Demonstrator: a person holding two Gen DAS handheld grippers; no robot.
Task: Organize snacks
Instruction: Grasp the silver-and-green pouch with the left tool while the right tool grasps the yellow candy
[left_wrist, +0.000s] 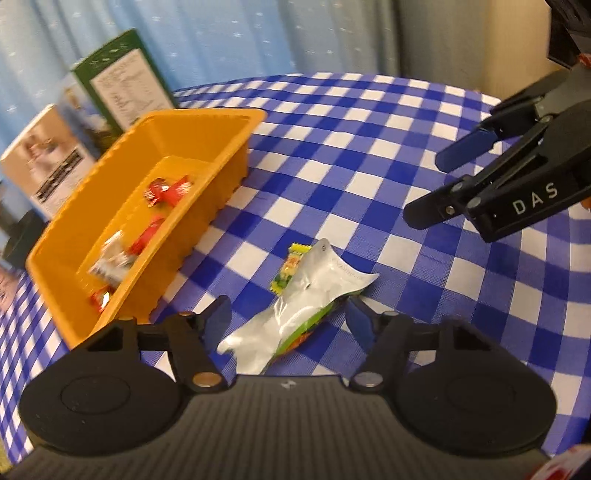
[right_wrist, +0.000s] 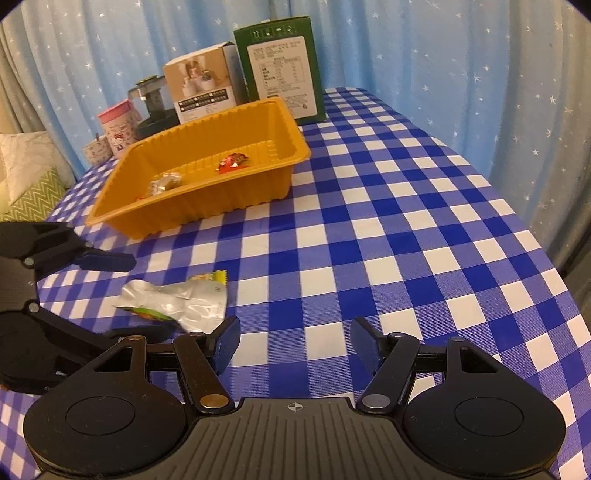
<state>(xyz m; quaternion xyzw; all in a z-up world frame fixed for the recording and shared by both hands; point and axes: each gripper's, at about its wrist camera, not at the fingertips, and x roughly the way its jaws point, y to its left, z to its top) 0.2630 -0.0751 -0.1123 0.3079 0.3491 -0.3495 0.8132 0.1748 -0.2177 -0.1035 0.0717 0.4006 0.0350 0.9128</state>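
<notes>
A silver and green snack packet (left_wrist: 295, 306) lies on the checked tablecloth, with a small yellow-green candy (left_wrist: 291, 267) beside its far end. My left gripper (left_wrist: 288, 317) is open, its jaws on either side of the packet's near part. An orange tray (left_wrist: 221, 122) at the left holds several red and silver wrapped snacks (left_wrist: 166, 190). My right gripper (right_wrist: 293, 338) is open and empty above bare cloth; it shows in the left wrist view (left_wrist: 439, 184) at the right. The packet (right_wrist: 184, 304), the candy (right_wrist: 210, 277) and the tray (right_wrist: 280, 110) also show in the right wrist view.
A green box (right_wrist: 280, 62), a beige box (right_wrist: 201, 88), a pink cup (right_wrist: 116, 125) and a dark appliance (right_wrist: 153, 107) stand behind the tray. Blue starred curtains hang behind the table. The table edge (right_wrist: 535, 229) curves away at the right.
</notes>
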